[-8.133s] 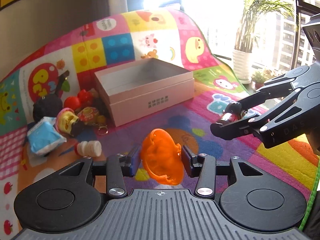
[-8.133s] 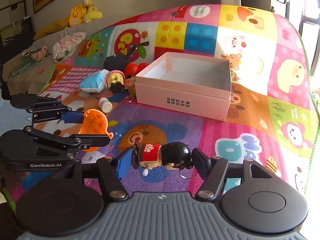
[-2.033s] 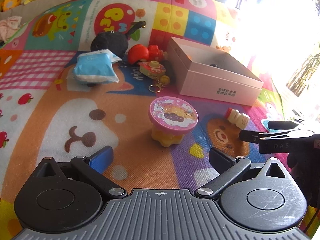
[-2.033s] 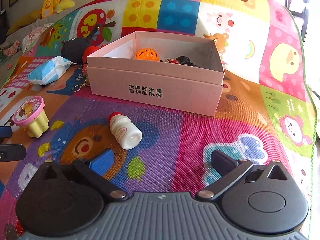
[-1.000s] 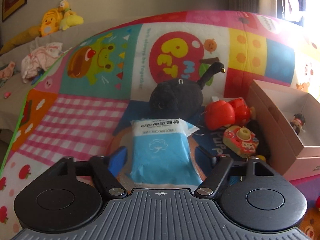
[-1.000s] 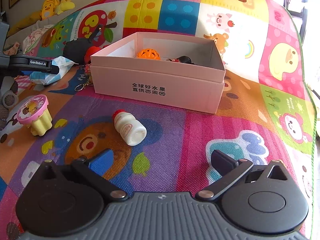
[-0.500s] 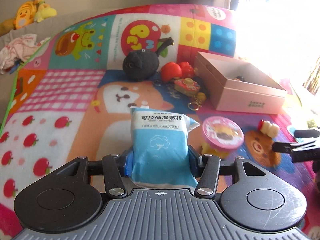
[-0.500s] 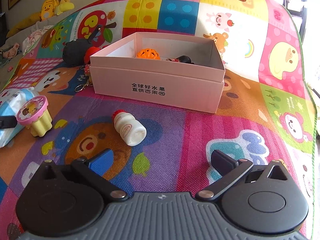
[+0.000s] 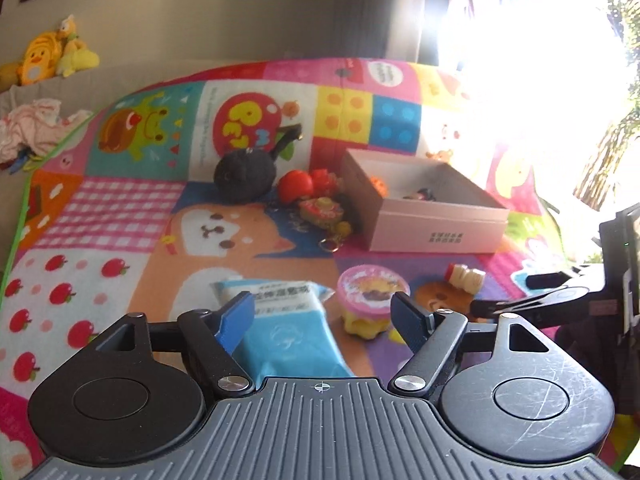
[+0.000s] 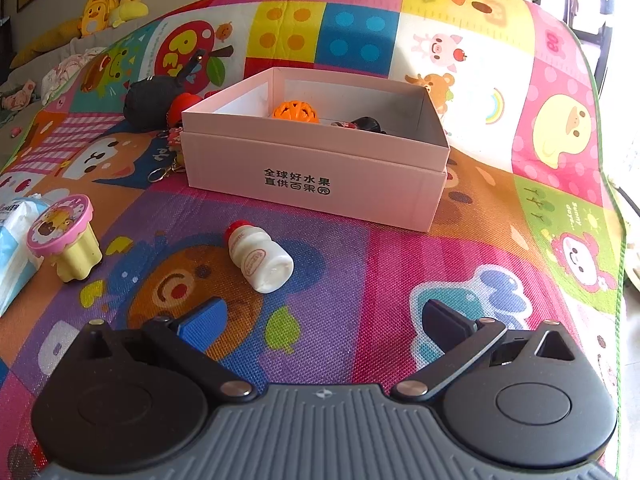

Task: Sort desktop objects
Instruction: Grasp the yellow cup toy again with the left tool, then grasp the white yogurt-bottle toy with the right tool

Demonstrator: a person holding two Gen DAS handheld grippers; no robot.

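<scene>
Left claw, jaws wide, above the blue wipes pack (soft, light, likely crushable; best pinched across its middle), right claw wide and empty.

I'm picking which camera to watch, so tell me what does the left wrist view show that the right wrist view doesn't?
Only the left wrist view shows the open left claw above the blue wipes pack, the right claw seen from the side, the whole camera-shaped keychain, and the bright window.

Only the right wrist view shows the open right claw from behind and the duck square on the play mat.

Both show the pink box holding an orange ball, the milk bottle, the pudding cup toy, the black pouch and the wipes pack.
</scene>
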